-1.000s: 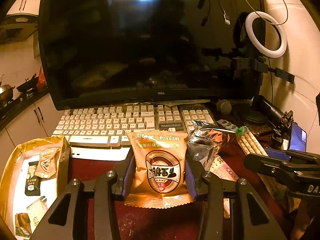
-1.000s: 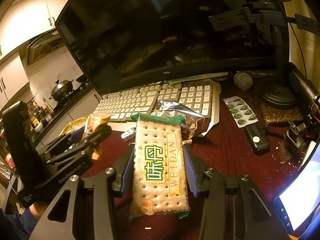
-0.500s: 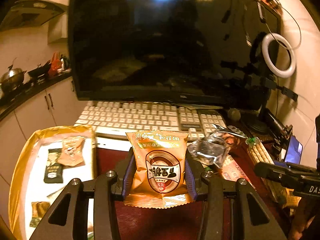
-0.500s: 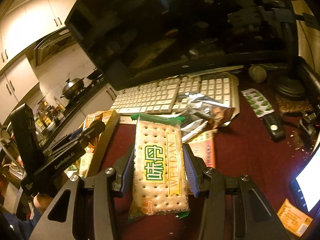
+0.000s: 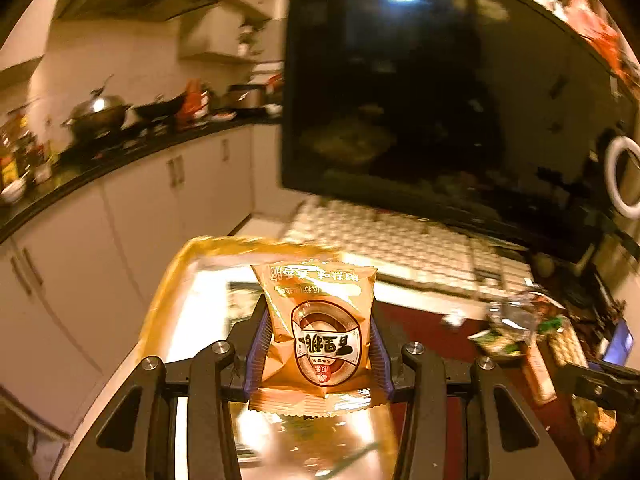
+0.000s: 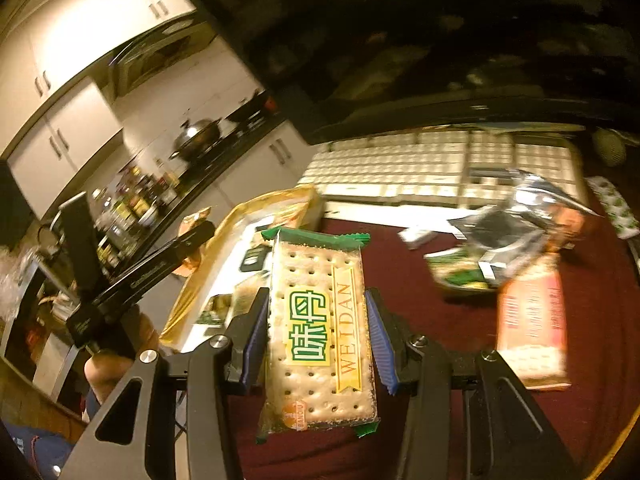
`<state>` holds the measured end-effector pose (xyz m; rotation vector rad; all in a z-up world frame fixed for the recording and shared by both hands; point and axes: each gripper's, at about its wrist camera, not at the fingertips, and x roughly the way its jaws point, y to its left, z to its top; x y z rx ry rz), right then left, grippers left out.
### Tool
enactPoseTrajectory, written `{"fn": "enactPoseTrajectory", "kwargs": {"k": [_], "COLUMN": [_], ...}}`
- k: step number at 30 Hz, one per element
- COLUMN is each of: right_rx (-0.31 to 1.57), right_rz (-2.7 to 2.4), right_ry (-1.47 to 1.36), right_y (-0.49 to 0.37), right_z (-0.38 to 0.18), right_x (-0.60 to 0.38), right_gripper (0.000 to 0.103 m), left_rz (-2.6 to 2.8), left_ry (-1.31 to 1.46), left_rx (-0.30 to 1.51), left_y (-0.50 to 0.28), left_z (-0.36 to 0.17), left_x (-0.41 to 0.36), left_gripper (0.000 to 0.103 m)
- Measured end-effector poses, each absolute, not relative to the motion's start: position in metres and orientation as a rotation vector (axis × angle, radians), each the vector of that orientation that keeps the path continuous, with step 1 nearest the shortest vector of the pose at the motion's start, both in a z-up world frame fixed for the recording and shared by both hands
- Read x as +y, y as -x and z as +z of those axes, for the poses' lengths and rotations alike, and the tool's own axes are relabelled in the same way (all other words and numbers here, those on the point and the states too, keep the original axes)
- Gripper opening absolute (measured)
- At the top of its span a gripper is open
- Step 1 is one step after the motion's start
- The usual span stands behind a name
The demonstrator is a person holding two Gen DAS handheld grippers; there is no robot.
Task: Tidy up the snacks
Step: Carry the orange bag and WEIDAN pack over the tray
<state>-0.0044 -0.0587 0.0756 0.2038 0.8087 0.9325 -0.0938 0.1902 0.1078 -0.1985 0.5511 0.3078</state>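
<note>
Left gripper (image 5: 318, 344): clamped on orange pastry packet (image 5: 320, 332), held upright over gold tray (image 5: 168, 280), near tray's right rim
Right gripper (image 6: 314, 336): clamped on cracker pack (image 6: 320, 336), level above red cloth (image 6: 420, 292), just right of tray
Step judged: drop-off into tray
Advice: lower packet onto bare white floor of tray, clear of snacks already inside, then part fingers; crackers second, laid flat, gentle grip since brittle
</note>
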Motion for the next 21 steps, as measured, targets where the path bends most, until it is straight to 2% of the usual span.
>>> {"fn": "enactPoseTrajectory", "kwargs": {"k": [7, 21], "right_rx": [0.845, 0.942], "right_rz": [1.017, 1.029], "right_ry": [-0.146, -0.030], "right_y": [0.011, -0.017], "right_z": [0.080, 0.063], "right_x": [-0.001, 0.100], "right_gripper": [0.045, 0.045], "left_rz": [0.375, 0.418], "left_ry": [0.292, 0.344], "left_rx": [0.670, 0.750], "left_y": [0.101, 0.102], "left_z": [0.080, 0.053], "left_x": [0.237, 0.257], "left_gripper": [0.046, 0.046]}}
